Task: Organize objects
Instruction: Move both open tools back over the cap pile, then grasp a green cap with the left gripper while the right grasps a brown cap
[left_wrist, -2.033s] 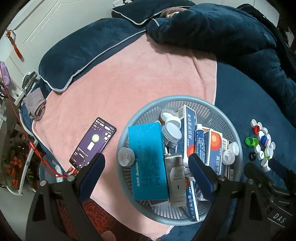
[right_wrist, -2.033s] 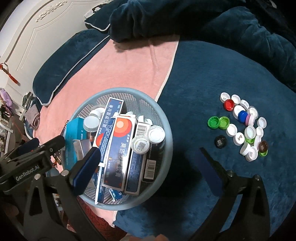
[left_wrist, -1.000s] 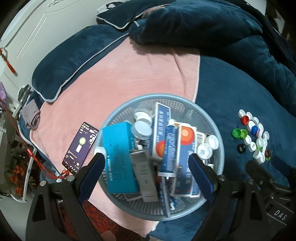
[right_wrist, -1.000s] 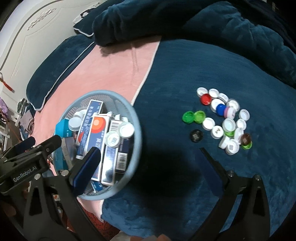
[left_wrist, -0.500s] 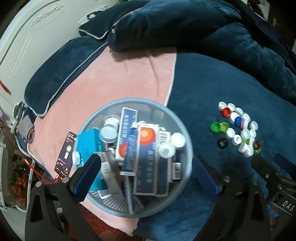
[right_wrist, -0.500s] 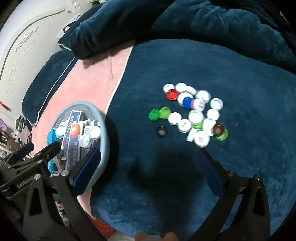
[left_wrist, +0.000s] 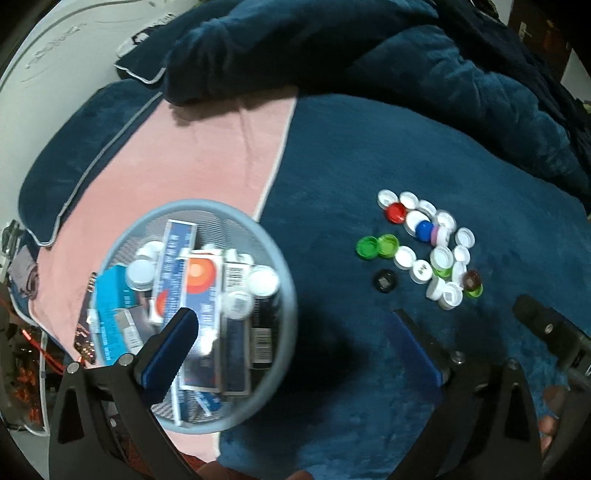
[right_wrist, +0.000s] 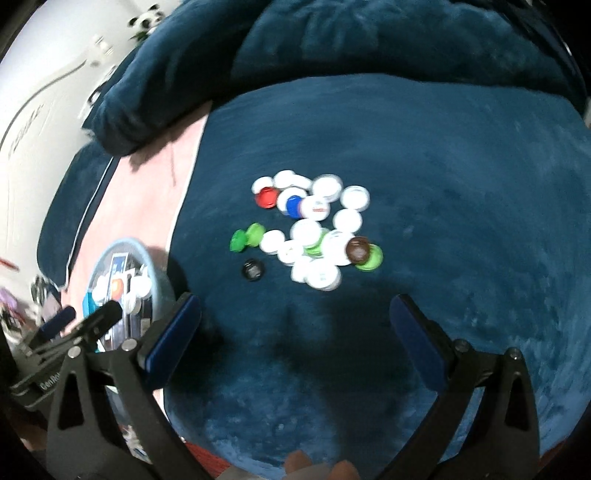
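Sliding off basket (left_wrist: 280, 266) toward caps (right_wrist: 314, 225) | left gripper (left_wrist: 295, 343) fingers opening, empty | right gripper (right_wrist: 291, 332) wide, empty

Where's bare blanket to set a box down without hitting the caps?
Free: the dark blue blanket between the basket and the bottle caps, and the pink towel above the basket. Crowded: the cap cluster and the basket itself.

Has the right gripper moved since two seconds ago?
Yes. The right gripper has moved from the basket toward the bottle caps on the blue blanket.
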